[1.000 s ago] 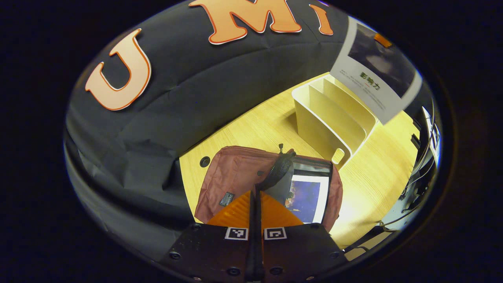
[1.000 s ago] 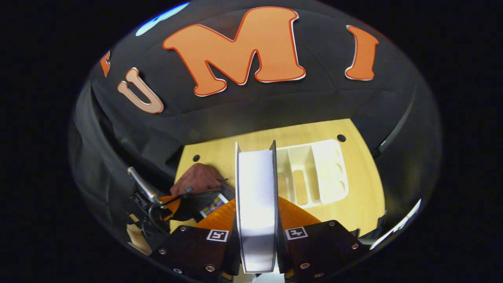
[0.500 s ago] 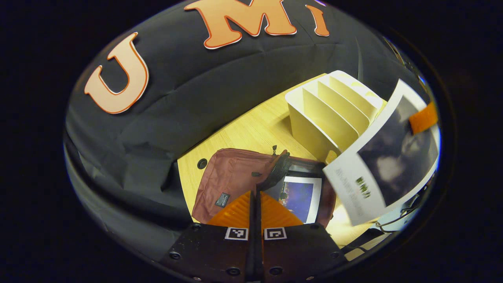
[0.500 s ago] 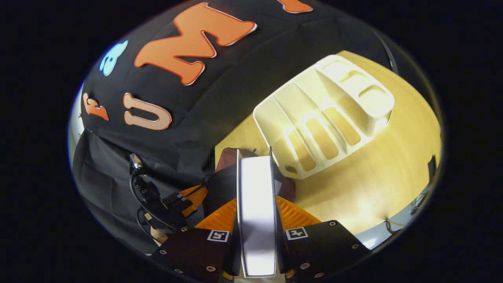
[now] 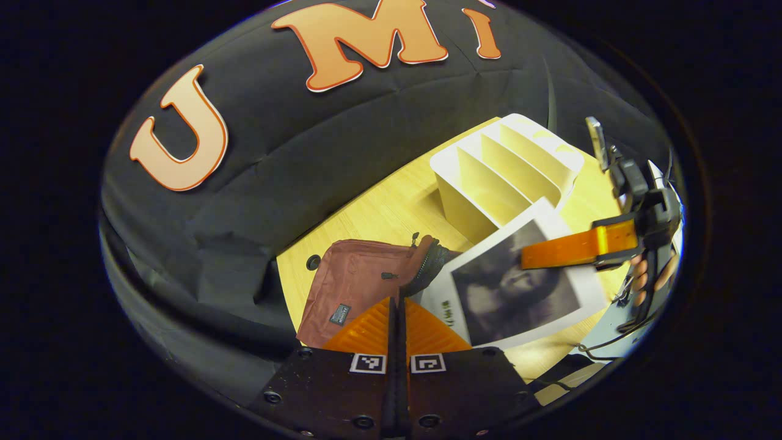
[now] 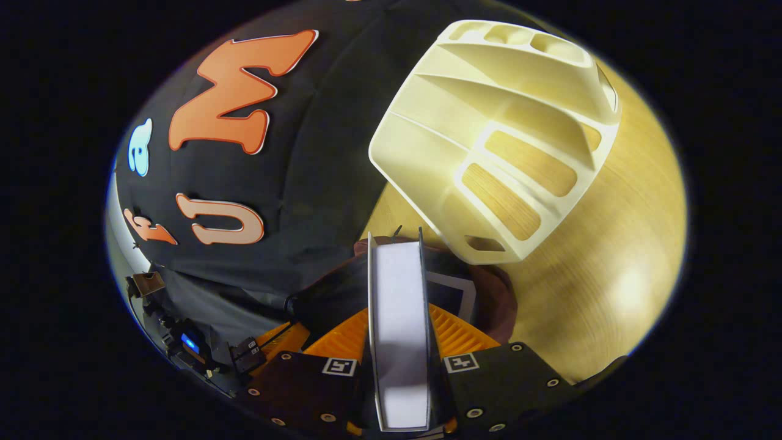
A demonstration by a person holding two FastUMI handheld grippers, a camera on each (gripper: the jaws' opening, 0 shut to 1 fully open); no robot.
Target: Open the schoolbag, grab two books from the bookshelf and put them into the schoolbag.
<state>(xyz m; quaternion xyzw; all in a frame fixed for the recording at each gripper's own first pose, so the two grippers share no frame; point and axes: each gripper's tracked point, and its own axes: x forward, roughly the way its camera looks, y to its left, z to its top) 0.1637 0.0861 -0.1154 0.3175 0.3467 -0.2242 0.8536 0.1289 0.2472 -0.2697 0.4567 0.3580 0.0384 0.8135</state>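
The soft maroon fabric schoolbag [image 5: 360, 287] lay on the pale wood-grain table [image 5: 379, 214], its zipped mouth held up by the left gripper [image 5: 397, 305], whose fingers were pressed together on the dark mouth edge [image 5: 431, 269]. Over the opening, tilted, hung a white-bordered paperback book with a dark cover [image 5: 519, 287], pinched flat between the fingers of the right gripper [image 6: 398, 324]; the right gripper view showed its white page block edge-on. Just beyond the bag stood the cream moulded plastic bookshelf [image 6: 507, 134] with slanted dividers. Bare table spread beside the rack.
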